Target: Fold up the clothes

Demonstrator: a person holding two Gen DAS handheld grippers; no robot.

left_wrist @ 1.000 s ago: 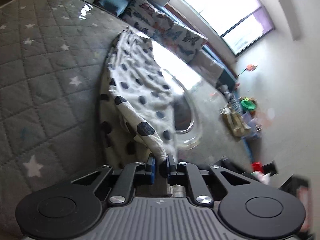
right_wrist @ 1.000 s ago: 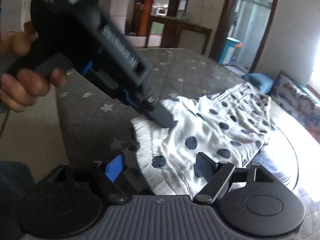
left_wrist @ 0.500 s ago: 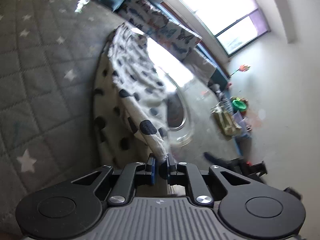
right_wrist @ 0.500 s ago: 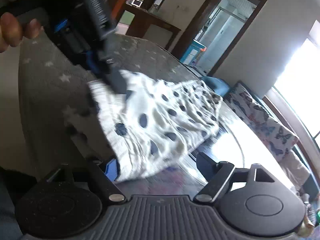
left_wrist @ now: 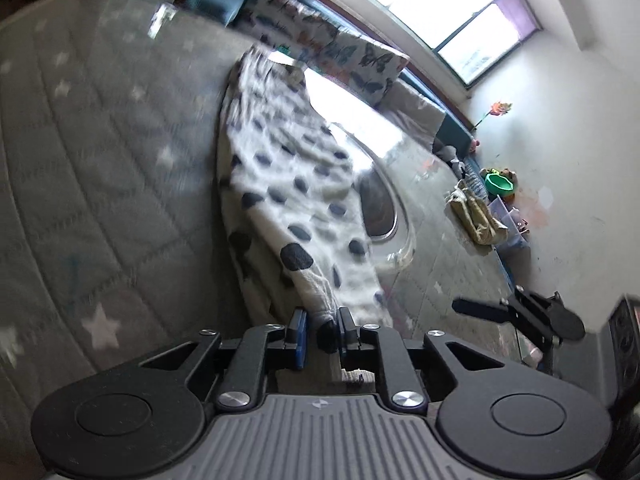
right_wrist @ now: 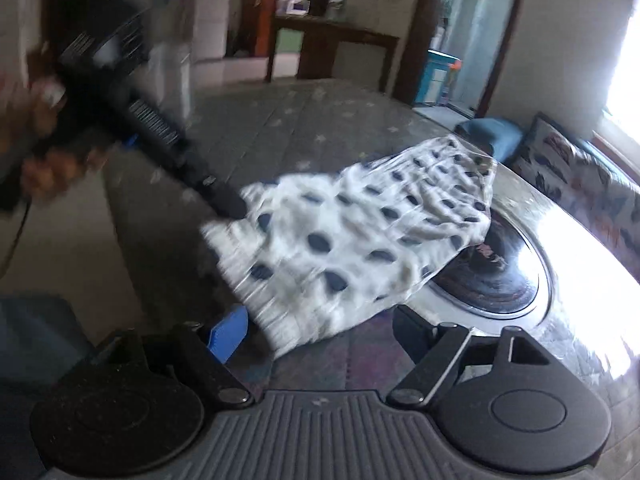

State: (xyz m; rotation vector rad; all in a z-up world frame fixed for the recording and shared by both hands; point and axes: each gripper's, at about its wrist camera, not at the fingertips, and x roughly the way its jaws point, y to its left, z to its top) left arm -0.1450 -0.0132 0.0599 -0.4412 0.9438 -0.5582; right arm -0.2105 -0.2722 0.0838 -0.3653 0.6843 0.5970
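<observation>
The left gripper (left_wrist: 322, 330) jaws are being let open, though a corner of the spotted garment (left_wrist: 296, 208) is caught against one pad, probably so the fold can be dropped in place. The right gripper (right_wrist: 320, 326) is held wide with nothing pinched, likely freed up for the next grab. The garment is draped across the star-quilted cover (left_wrist: 100, 152), one edge spilling over a glass disc (right_wrist: 516, 276).

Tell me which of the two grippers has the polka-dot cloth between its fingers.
The left gripper: its opening jaws have the polka-dot cloth corner between them. The right gripper gapes wide, empty.
</observation>
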